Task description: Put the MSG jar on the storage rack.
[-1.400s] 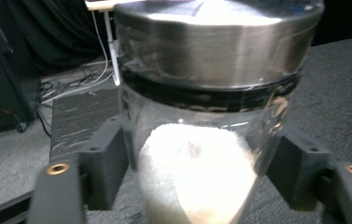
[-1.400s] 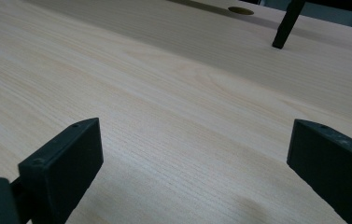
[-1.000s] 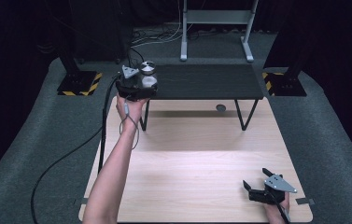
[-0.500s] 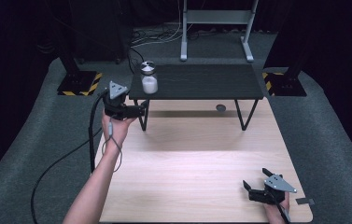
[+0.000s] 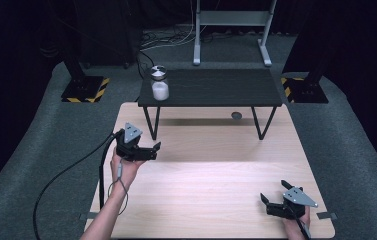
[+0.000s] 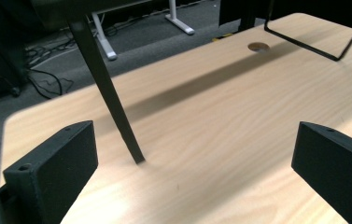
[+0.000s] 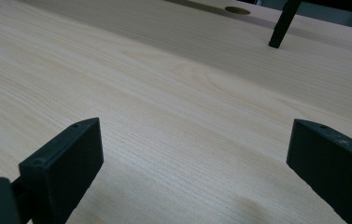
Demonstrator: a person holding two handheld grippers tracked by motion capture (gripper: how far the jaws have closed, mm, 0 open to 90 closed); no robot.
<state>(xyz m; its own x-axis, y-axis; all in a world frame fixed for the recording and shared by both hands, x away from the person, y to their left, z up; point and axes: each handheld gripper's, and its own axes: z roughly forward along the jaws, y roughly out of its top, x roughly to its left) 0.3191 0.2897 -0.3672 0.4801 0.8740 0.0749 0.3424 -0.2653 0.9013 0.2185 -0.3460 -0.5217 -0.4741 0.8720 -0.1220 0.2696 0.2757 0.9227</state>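
A glass jar (image 5: 159, 85) with white contents and a metal lid stands upright on the left end of the small black table (image 5: 216, 87). My left gripper (image 5: 155, 149) hovers over the wooden table (image 5: 216, 175) near its left edge, well short of the jar. It points right and is open, and the left gripper view has nothing between the jaws of the left gripper (image 6: 194, 144). My right gripper (image 5: 272, 192) rests low at the near right corner, open. Bare wood lies between the jaws of the right gripper (image 7: 192, 140).
The black table's thin legs (image 6: 113, 93) stand on the wooden table just ahead of my left gripper. A round cable hole (image 5: 236, 115) sits under the black table. A black cable (image 5: 66, 175) trails off to the left. Dark carpet surrounds the wooden table.
My left gripper let go of the jar on the black table and drew back toward the person, down over the wooden table. The right gripper stayed put.
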